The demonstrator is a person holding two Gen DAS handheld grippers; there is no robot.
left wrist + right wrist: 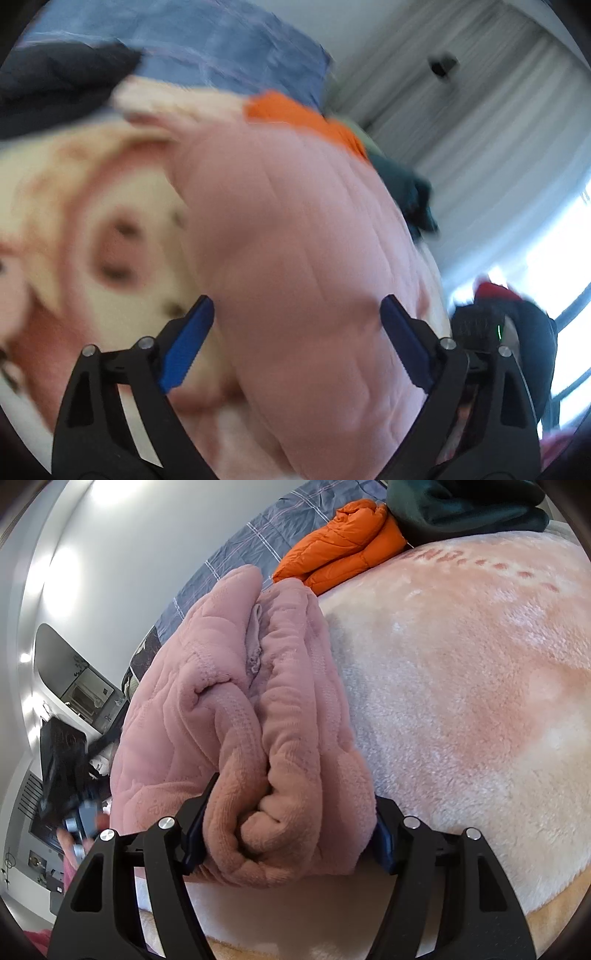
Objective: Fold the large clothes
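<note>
Here the left gripper [297, 347] hangs with its jaws spread wide, one blue pad on either side of a pink quilted garment [295, 251] that fills the gap without either pad clearly pressing it; I judge it open, holding nothing. The garment runs straight ahead of this gripper, its long axis leading away toward an orange puffer jacket [295, 114] and a dark teal garment [410, 192] beyond its far end. To the left of the jaws spreads a cream and peach plush blanket [92, 229], blurred here.

The right gripper [288, 823] is clamped on the near end of the same pink quilted garment [229, 701], the stacked fleece layers bunched between its pads. From this gripper the bundle again extends directly forward, lying on the plush blanket [461, 709], which stretches off to the right. Past the bundle's far end sit the orange puffer jacket [343, 542] and the dark teal garment [461, 506]. The left gripper's dark body [70, 771] shows to the left, blurred, near the bundle's left flank.

Since the right gripper alone has the fabric, the next fold likely turns on the left one closing along that forward axis. Reddish lettering on the blanket, ahead and right, is too distorted to read; no brand is legible.
</note>
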